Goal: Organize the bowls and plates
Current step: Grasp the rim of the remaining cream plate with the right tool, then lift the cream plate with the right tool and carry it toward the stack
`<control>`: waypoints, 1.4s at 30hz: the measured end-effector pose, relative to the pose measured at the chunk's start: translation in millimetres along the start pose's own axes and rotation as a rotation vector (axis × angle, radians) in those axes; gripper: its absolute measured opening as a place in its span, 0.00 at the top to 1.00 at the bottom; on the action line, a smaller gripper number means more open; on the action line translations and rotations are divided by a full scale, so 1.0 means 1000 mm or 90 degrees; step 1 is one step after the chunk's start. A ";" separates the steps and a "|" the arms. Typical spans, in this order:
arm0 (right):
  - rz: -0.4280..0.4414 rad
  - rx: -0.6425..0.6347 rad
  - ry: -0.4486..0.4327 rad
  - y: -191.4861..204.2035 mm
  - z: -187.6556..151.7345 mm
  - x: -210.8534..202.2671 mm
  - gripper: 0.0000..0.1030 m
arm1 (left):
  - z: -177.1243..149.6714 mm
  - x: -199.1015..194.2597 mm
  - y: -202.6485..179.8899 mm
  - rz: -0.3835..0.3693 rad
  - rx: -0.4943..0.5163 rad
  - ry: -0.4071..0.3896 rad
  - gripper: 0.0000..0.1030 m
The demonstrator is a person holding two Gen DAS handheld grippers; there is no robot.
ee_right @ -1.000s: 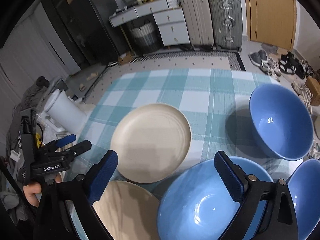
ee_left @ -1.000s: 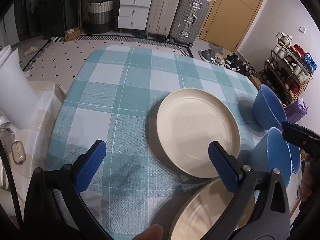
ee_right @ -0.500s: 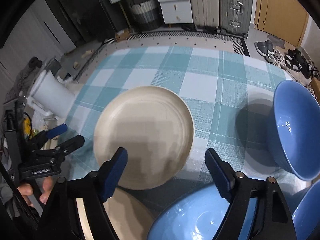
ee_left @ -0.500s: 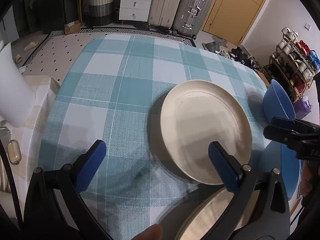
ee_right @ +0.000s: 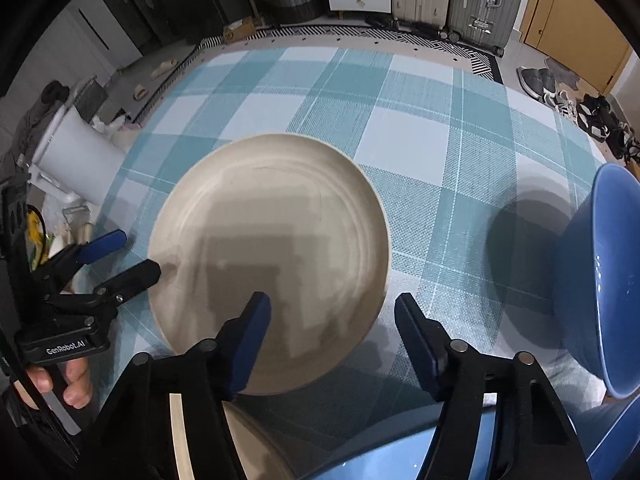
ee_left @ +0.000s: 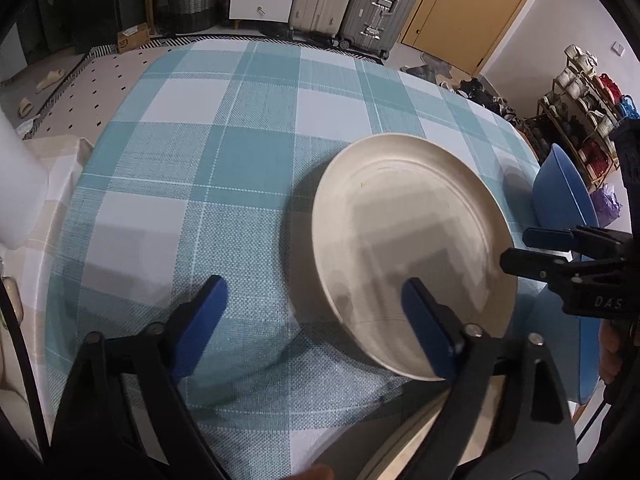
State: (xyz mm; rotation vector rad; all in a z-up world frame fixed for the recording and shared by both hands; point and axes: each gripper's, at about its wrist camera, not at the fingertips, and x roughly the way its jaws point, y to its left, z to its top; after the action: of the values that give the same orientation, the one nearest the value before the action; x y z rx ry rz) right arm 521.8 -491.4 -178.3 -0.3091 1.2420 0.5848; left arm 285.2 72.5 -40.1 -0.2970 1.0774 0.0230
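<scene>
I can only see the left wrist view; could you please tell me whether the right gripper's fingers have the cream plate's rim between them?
Observer: Yes. On the right gripper, one finger is over the cream plate and the other over the tablecloth. They are closing but not pressing yet.
Operator: Thank you. What lies under that gripper?
Observer: A blue bowl, with a second cream plate beside it.

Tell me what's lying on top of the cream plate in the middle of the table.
Nothing lies on the cream plate; its face shows only shadows. The left hand-held gripper and right hand-held gripper flank its edges, jaws closing. The checked tablecloth beneath the plate is covered.
</scene>
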 end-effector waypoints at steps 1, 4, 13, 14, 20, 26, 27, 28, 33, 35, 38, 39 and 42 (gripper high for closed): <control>-0.006 -0.001 0.006 0.000 0.001 0.003 0.37 | 0.000 0.002 0.000 -0.002 0.002 0.002 0.22; -0.017 -0.002 0.020 -0.002 0.003 0.010 0.42 | 0.000 0.007 0.000 -0.009 0.003 0.010 0.28; -0.040 -0.005 0.030 -0.005 0.006 0.022 0.60 | -0.003 0.020 -0.004 -0.006 0.014 0.022 0.53; -0.041 -0.004 0.029 -0.005 0.006 0.022 0.62 | -0.003 0.020 -0.005 -0.005 0.015 0.021 0.60; -0.064 -0.005 0.024 -0.006 0.004 0.022 0.75 | -0.005 0.021 -0.010 -0.008 0.032 0.020 0.84; -0.079 -0.004 0.014 -0.008 0.001 0.019 0.85 | -0.007 0.018 -0.015 0.001 0.045 0.013 0.87; -0.080 -0.004 0.013 -0.008 0.001 0.019 0.85 | -0.008 0.017 -0.015 0.001 0.045 0.013 0.87; -0.080 -0.003 0.012 -0.008 0.001 0.019 0.85 | -0.008 0.017 -0.016 0.003 0.045 0.012 0.87; -0.080 -0.002 0.005 -0.006 0.001 0.016 0.85 | -0.008 0.011 -0.016 0.006 0.044 0.001 0.87; -0.079 0.000 0.000 -0.005 0.001 0.014 0.85 | -0.008 0.008 -0.015 0.006 0.044 -0.003 0.87; -0.077 -0.002 -0.013 -0.002 0.001 0.008 0.85 | -0.008 -0.001 -0.014 0.005 0.038 -0.018 0.87; -0.076 -0.001 -0.017 -0.001 0.001 0.006 0.85 | -0.008 -0.004 -0.014 0.004 0.036 -0.021 0.87; -0.077 -0.001 -0.028 0.001 0.000 -0.002 0.85 | -0.009 -0.012 -0.015 0.004 0.037 -0.032 0.87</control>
State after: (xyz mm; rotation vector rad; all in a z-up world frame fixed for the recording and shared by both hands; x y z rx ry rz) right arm 520.8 -491.1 -176.3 -0.3686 1.1719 0.4865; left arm 273.7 57.6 -30.1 -0.2400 1.0269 0.0043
